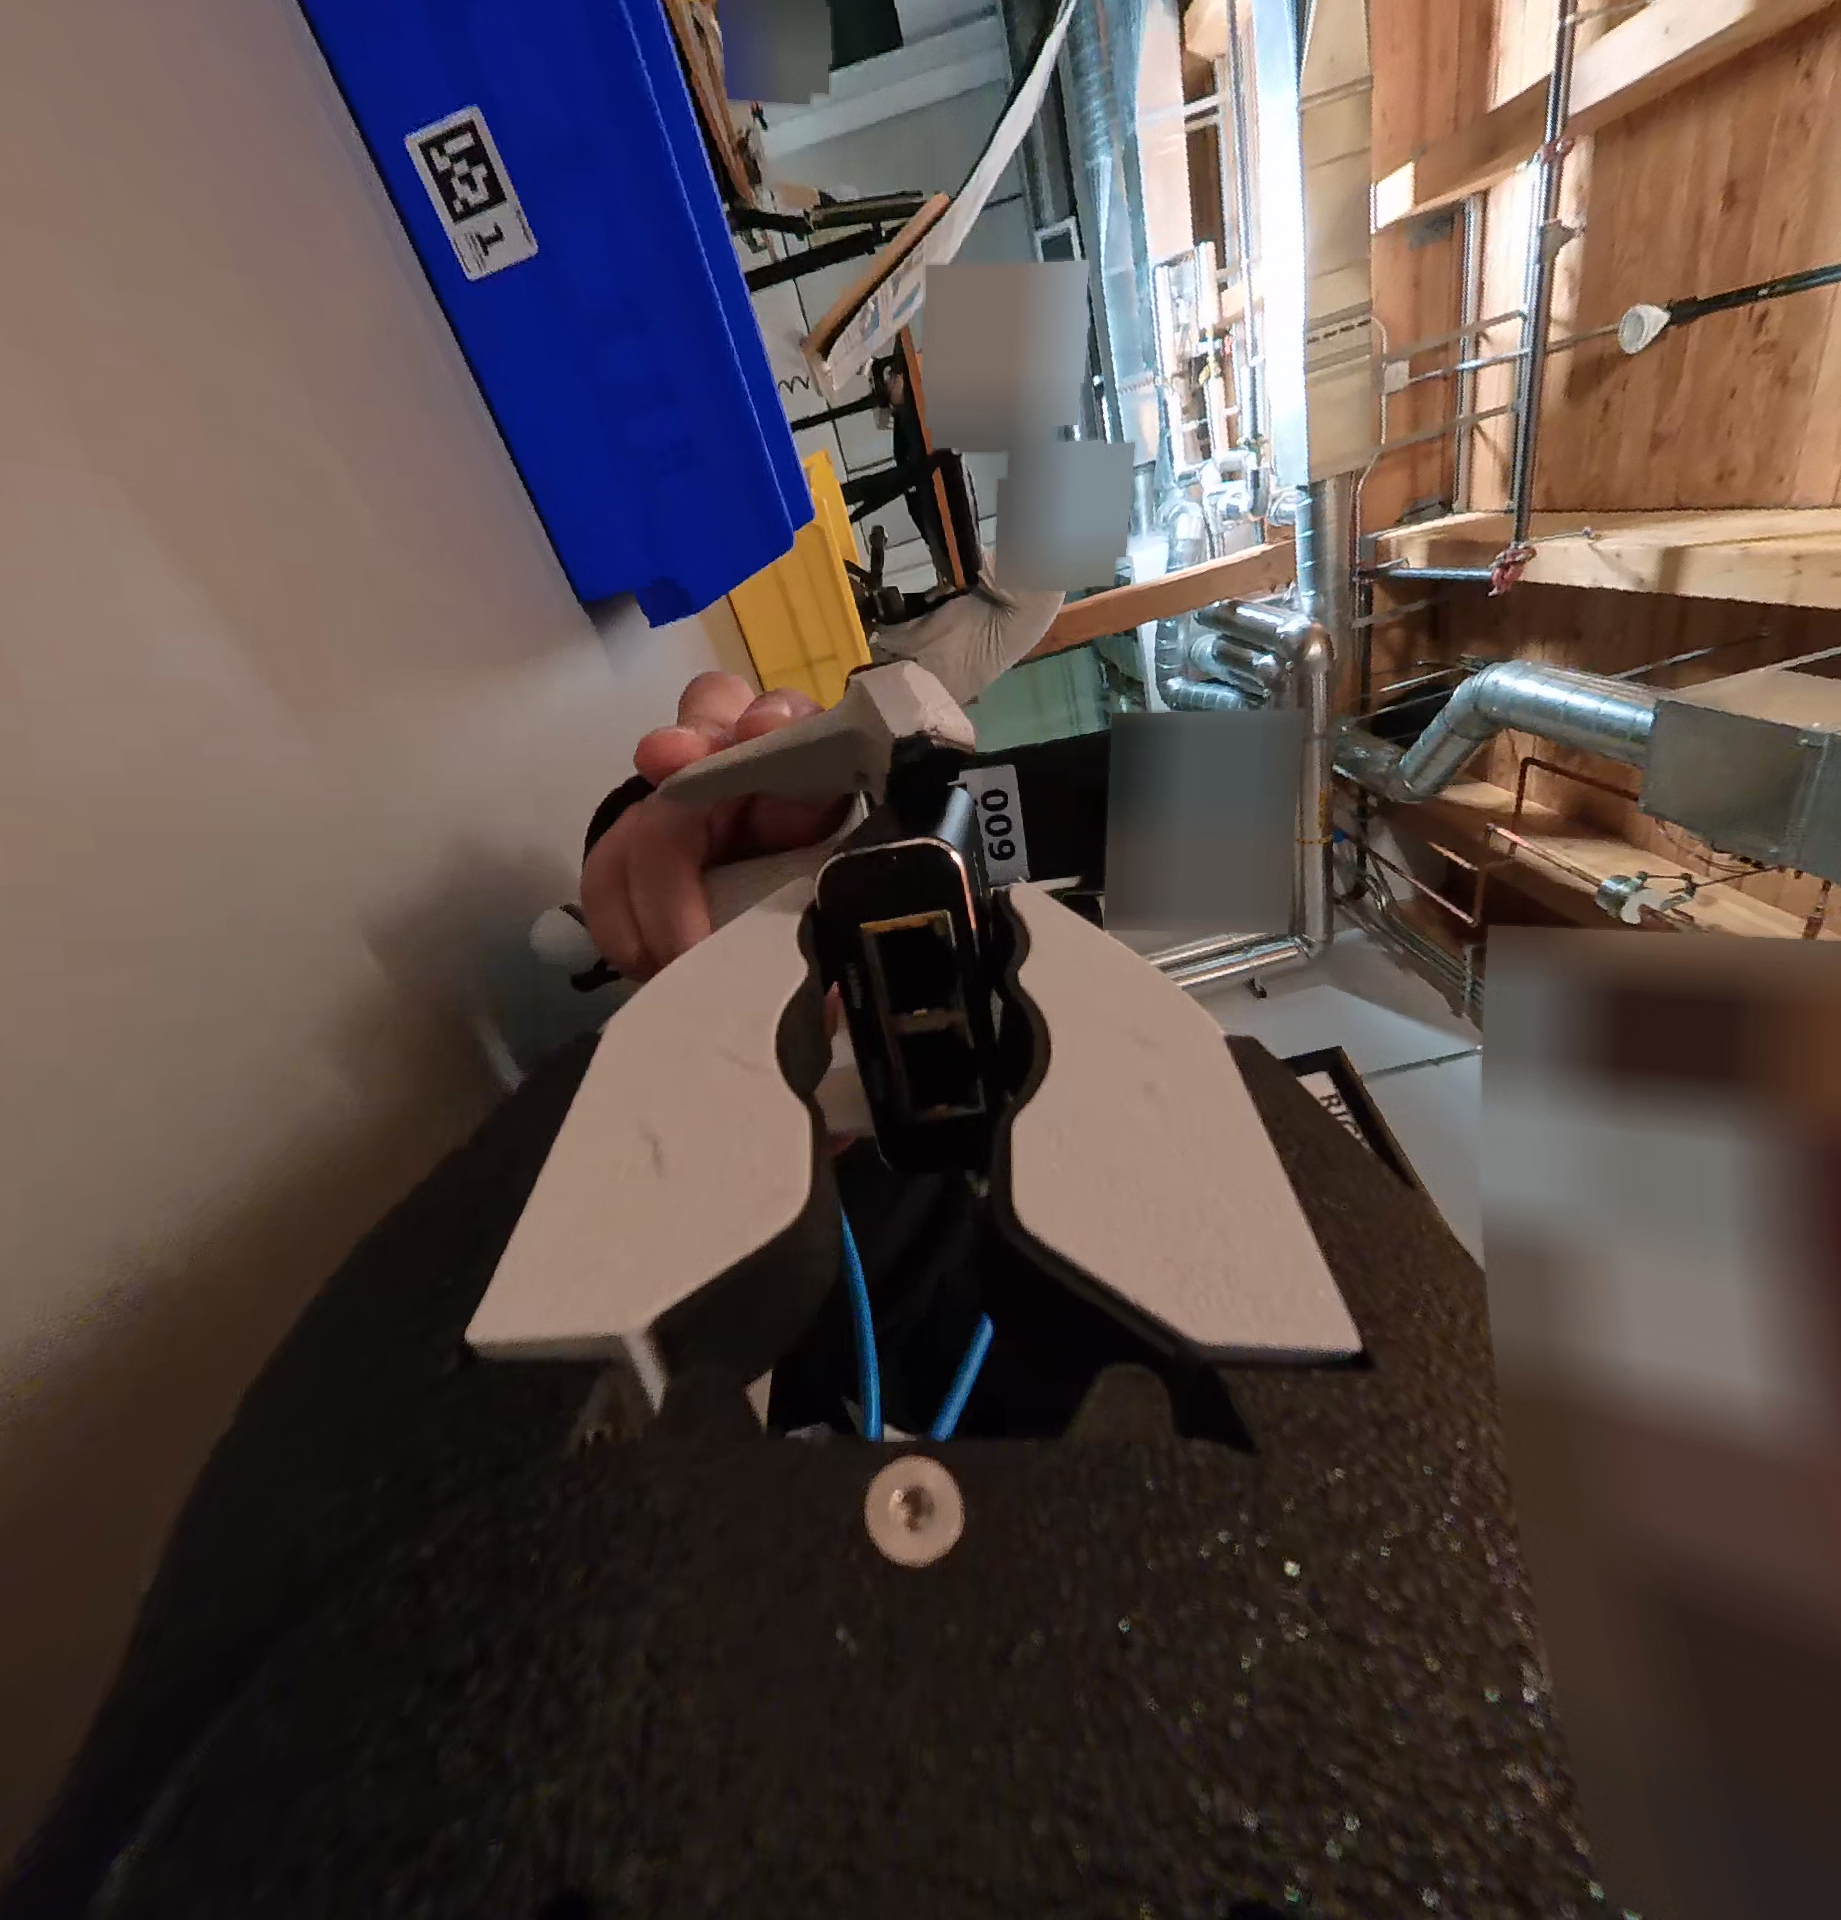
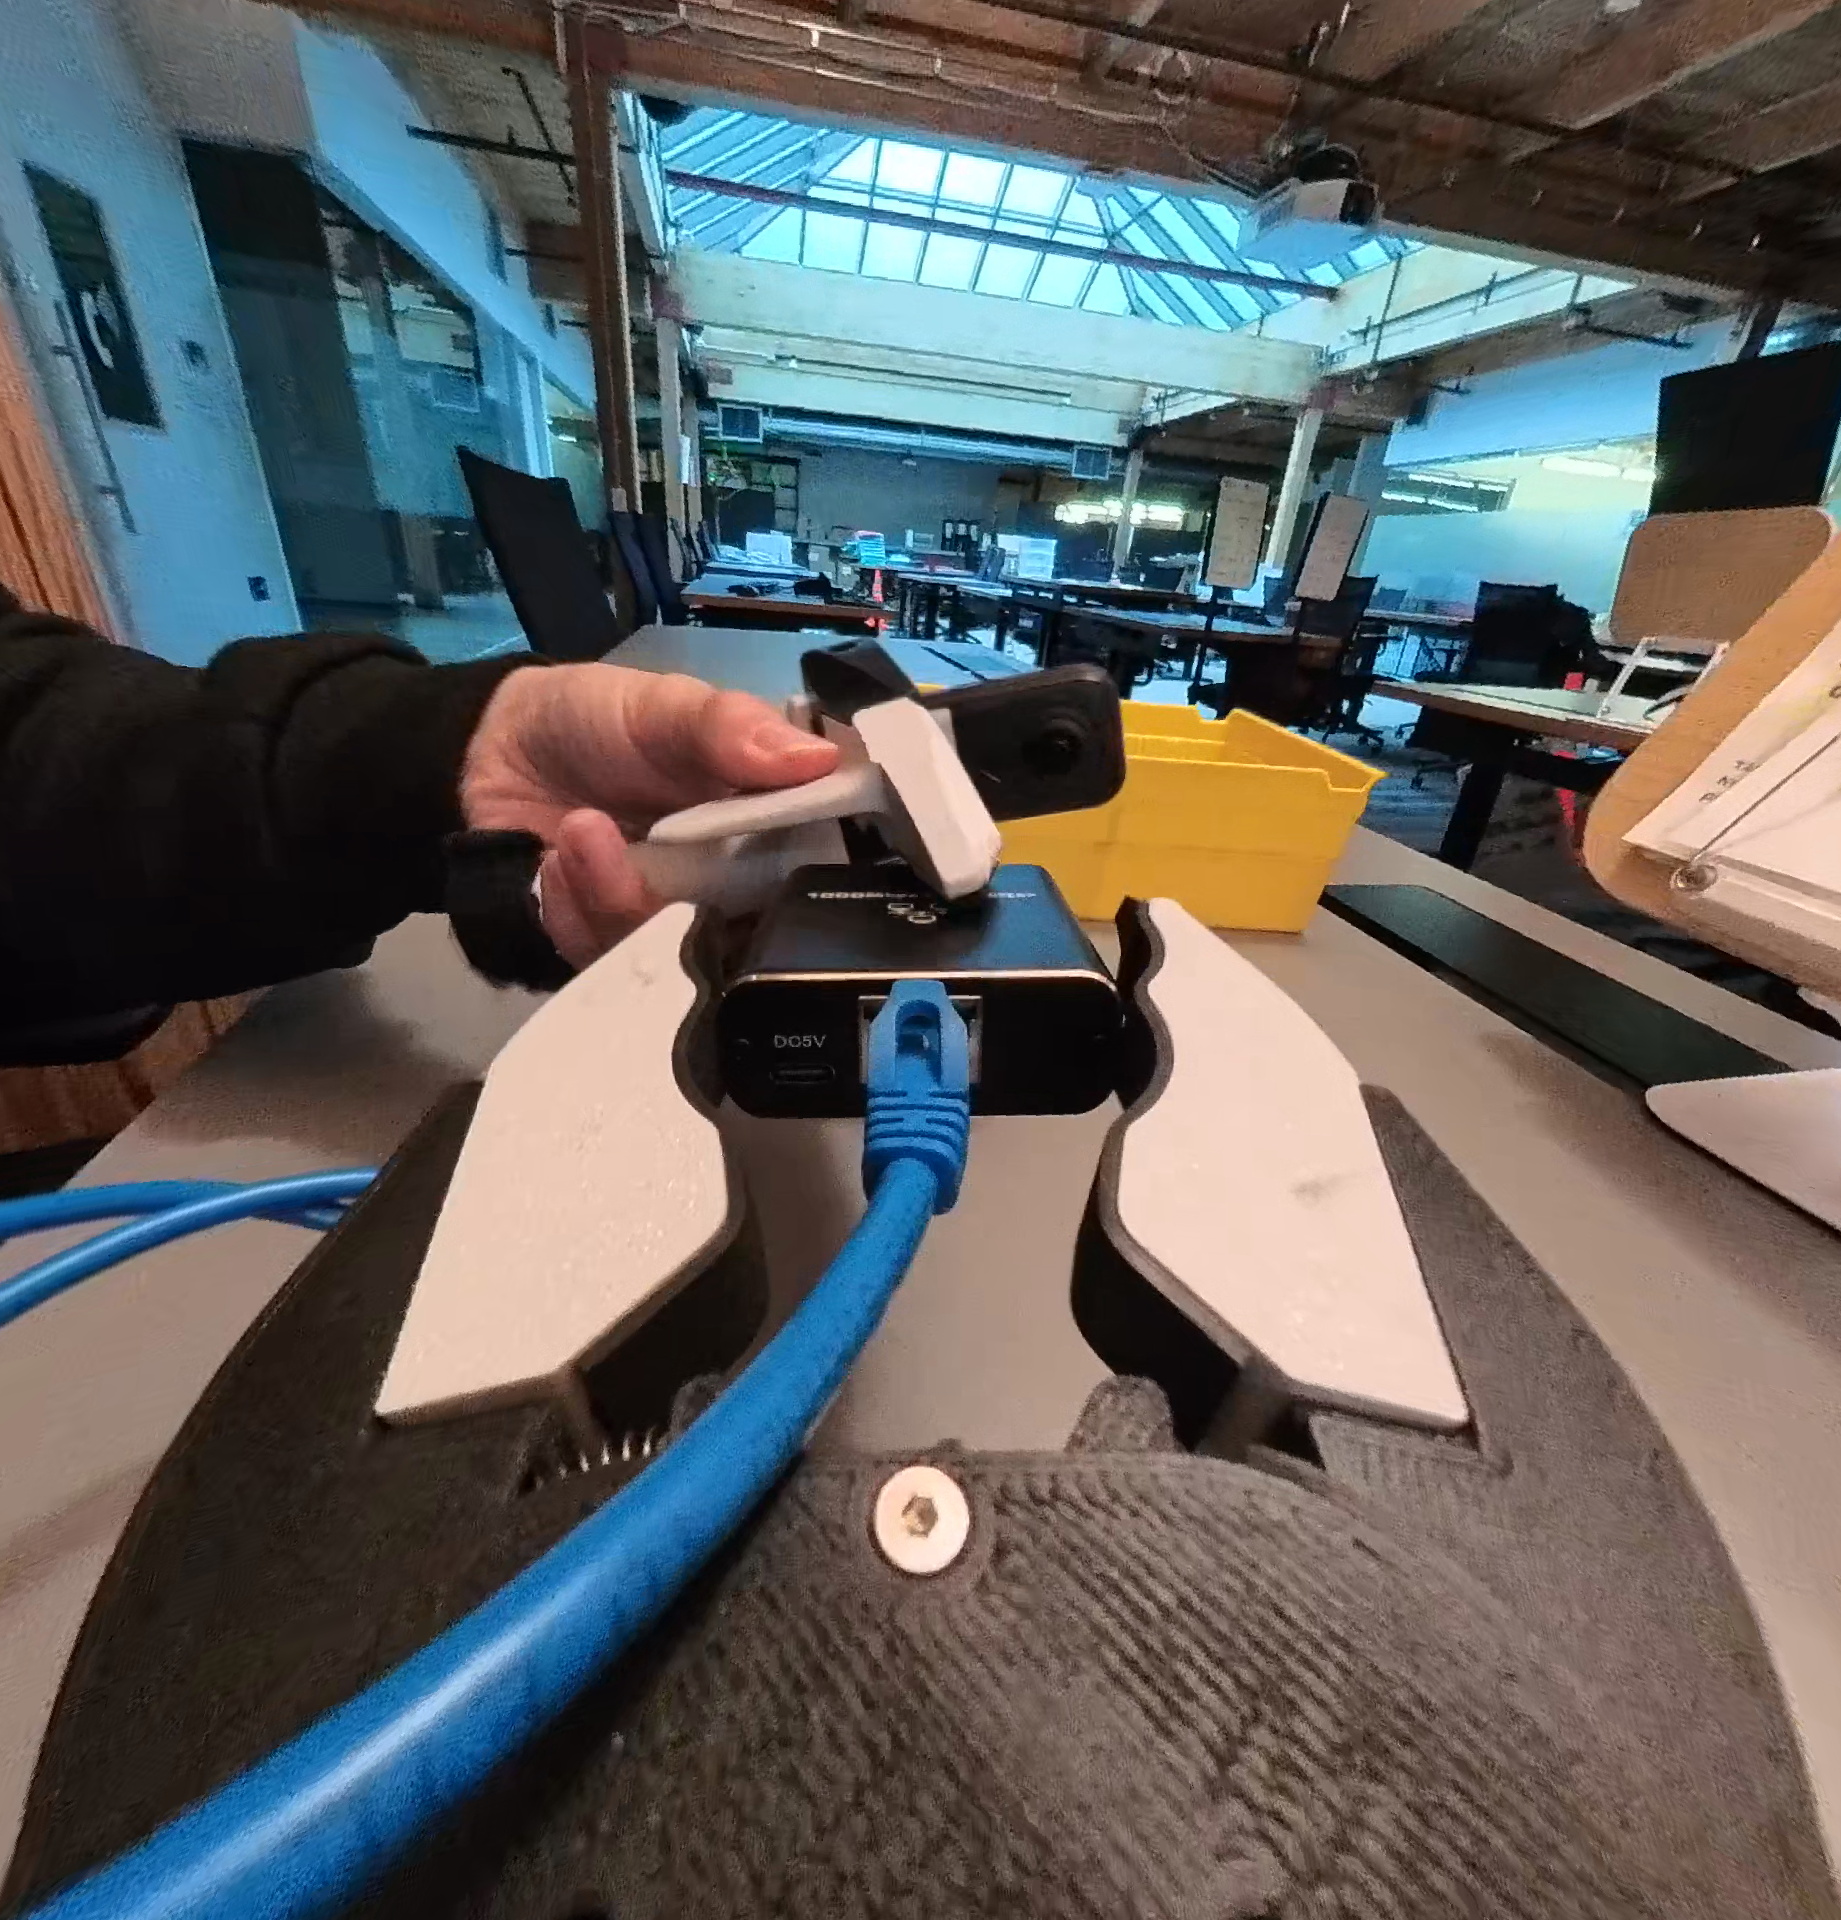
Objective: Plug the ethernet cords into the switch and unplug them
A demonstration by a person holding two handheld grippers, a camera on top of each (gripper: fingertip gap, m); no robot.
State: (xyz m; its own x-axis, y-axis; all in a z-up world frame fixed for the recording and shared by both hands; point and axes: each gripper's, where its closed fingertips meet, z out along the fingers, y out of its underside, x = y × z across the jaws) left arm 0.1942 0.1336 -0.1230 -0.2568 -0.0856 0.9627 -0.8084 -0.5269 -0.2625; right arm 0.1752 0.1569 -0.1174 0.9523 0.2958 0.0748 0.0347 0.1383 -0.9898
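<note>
- Both grippers clamp one black switch [image 2: 916,1003] over the grey table [image 2: 1518,1247]: left gripper [image 1: 911,1023], right gripper [image 2: 921,1023].
- Blue ethernet cord [image 2: 911,1101] sits plugged in.
- Yellow bin [image 2: 1207,831] stands behind; contents unseen.

The switch [image 2: 921,1023] is cased in smooth black metal with a glossy sheen and bright polished edges. The ethernet cord [image 2: 687,1455] is sheathed in matt blue plastic, its plug boot moulded and ribbed. The right gripper [image 2: 921,997] is built of coarse, layered black printed plastic (the texture looks almost woven), faced with matt white finger plates and fixed by a bare metal screw. The same grainy black plastic is seen on the left gripper [image 1: 911,1029]. The table [image 2: 1518,1247] is finished in smooth matt grey. The yellow bin [image 2: 1207,831] is of slightly glossy plastic.
</note>
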